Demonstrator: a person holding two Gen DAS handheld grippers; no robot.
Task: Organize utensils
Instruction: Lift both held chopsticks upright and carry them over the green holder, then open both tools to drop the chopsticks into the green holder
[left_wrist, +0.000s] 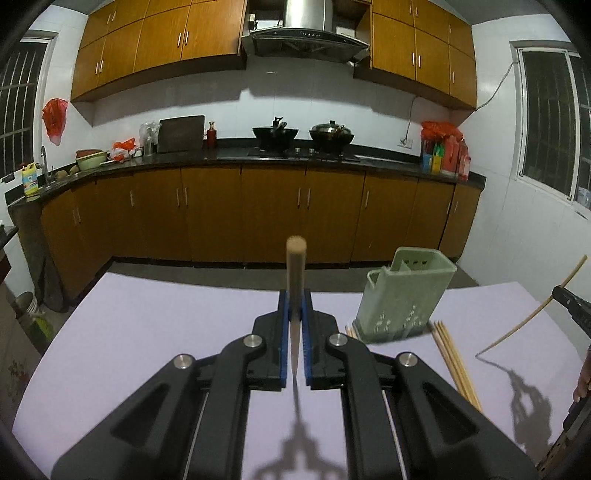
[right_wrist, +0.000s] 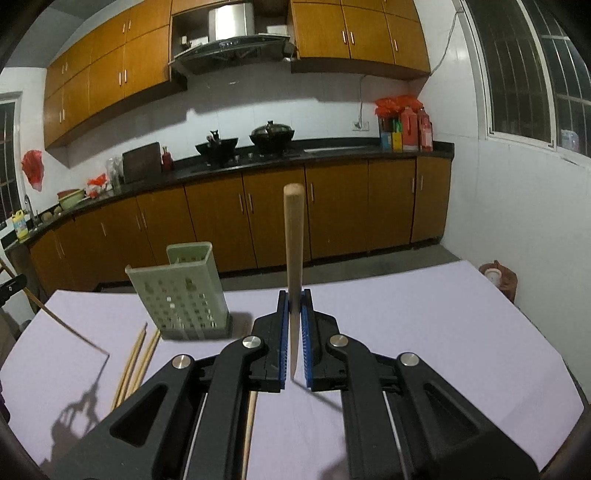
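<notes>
Pale lilac bench (left_wrist: 147, 332) fills the near view, its surface plain and matte. On it stands a green slotted utensil holder (left_wrist: 402, 295), upright, toward the far edge. Just beside its base lie loose wooden chopsticks (left_wrist: 454, 362), fanned along the surface, some running under the holder's foot. Gripper shadows fall across the bench

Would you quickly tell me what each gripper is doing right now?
Left gripper: shut on a chopstick.
Right gripper: shut on another chopstick.
</notes>
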